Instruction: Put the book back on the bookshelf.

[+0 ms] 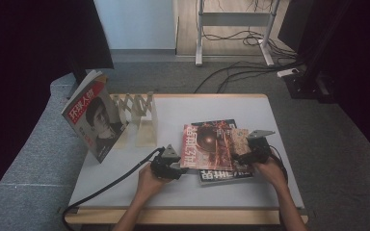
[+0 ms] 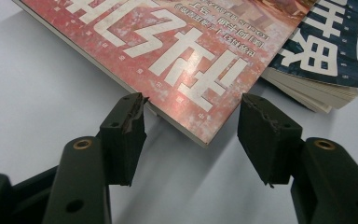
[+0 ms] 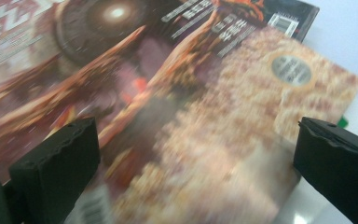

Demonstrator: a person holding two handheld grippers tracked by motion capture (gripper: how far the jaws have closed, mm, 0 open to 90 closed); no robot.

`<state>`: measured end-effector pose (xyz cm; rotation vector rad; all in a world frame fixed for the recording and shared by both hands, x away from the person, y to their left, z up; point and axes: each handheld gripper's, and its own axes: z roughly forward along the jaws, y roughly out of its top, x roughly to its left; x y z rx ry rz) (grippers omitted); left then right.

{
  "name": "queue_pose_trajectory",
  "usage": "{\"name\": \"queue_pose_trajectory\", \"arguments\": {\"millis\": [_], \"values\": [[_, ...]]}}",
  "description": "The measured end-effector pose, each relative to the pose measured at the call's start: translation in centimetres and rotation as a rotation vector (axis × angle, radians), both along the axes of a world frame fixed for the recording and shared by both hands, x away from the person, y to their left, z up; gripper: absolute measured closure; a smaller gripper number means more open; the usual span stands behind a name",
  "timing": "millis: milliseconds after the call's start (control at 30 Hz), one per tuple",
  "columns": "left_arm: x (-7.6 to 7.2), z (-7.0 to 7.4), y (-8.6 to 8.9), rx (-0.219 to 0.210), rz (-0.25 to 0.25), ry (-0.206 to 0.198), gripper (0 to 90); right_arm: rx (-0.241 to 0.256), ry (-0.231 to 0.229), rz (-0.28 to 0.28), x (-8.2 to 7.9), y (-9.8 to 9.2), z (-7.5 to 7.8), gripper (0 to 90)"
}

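A red magazine (image 1: 211, 144) lies on top of a dark blue magazine (image 1: 224, 174) at the table's middle right. My left gripper (image 1: 177, 166) is at the red cover's near left corner. In the left gripper view it (image 2: 193, 109) is open, and the corner of the red magazine (image 2: 186, 51) reaches in between the jaws; the dark blue magazine (image 2: 328, 44) sticks out beyond. My right gripper (image 1: 244, 153) is over the stack's right side. In its own view it (image 3: 196, 135) is wide open above the blurred red cover (image 3: 177, 93).
A wooden accordion rack (image 1: 138, 113) stands at the table's back left. A magazine with a portrait cover (image 1: 94, 120) leans upright at its left end. The table (image 1: 173, 192) has a wooden front edge. Cables and a desk frame lie on the floor behind.
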<state>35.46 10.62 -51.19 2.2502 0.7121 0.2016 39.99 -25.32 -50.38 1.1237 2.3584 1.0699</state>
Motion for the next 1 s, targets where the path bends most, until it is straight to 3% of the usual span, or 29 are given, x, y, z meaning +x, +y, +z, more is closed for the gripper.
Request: {"name": "queue_pose_trajectory", "arguments": {"millis": [167,267,633,867,1000], "values": [[0.1,-0.3,0.8,-0.067,0.020,0.037,44.8,-0.010,0.007,0.009,2.0,0.4,-0.2,0.0],[0.0,-0.3,0.8,-0.054,0.014,0.029,44.8,-0.015,0.010,0.010,3.1,0.6,-0.2,0.0],[0.0,-0.4,0.8,-0.068,0.007,0.031,47.4,-0.022,0.020,0.014,6.5,1.6,-0.1,0.0],[0.1,-0.4,0.8,-0.067,0.006,0.032,47.5,-0.020,0.026,0.008,7.5,1.8,-0.1,0.0],[0.1,-0.4,0.8,-0.068,0.005,0.033,47.6,0.008,0.055,0.014,8.0,1.7,-0.3,0.0]]}}
